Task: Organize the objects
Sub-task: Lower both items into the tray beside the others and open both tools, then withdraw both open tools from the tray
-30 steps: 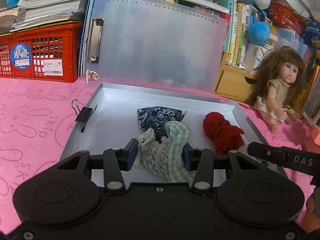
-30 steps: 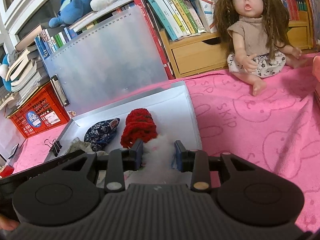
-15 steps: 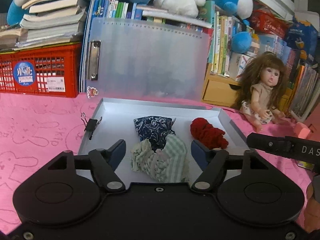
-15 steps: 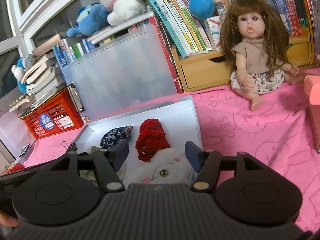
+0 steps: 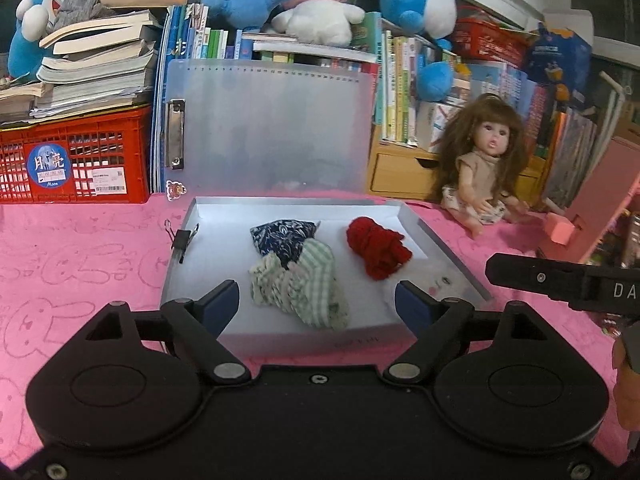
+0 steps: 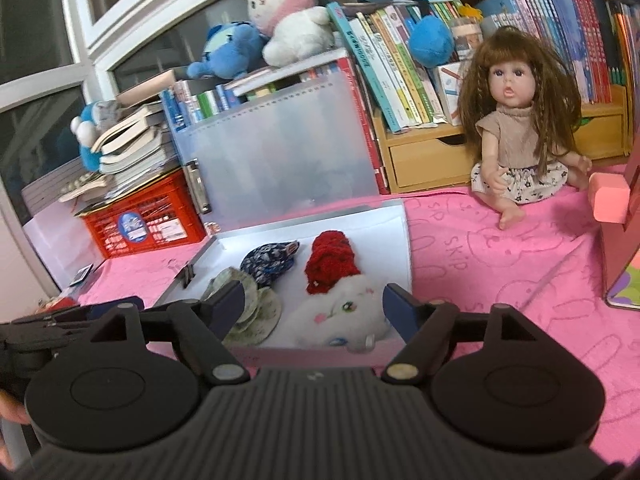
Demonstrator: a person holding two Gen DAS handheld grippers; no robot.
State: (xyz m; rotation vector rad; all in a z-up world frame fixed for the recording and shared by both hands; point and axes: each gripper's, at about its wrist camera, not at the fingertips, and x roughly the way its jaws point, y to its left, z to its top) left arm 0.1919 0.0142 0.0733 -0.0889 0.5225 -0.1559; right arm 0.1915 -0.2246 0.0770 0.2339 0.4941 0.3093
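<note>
An open translucent file case point(image 5: 208, 216) lies on the pink cloth, lid up. Inside lie a green checked garment point(image 5: 304, 284), a dark blue floral piece point(image 5: 282, 236), a red knitted piece point(image 5: 376, 246) and a white fluffy piece with a face point(image 5: 434, 280). The same items show in the right wrist view: checked point(image 6: 252, 308), blue point(image 6: 270, 260), red point(image 6: 330, 264), white point(image 6: 340, 316). My left gripper point(image 5: 316, 306) is open and empty, above the case's near edge. My right gripper point(image 6: 314, 306) is open and empty, just above the white piece.
A doll point(image 5: 482, 168) sits right of the case. A black binder clip point(image 5: 182, 236) grips the case's left wall. A red crate point(image 5: 76, 160) with stacked books stands at back left. Bookshelves and plush toys point(image 5: 312, 4) line the back. A pink box point(image 6: 624, 216) is at right.
Both grippers opened, let go of the checked garment and the white piece in the case, and drew back and up.
</note>
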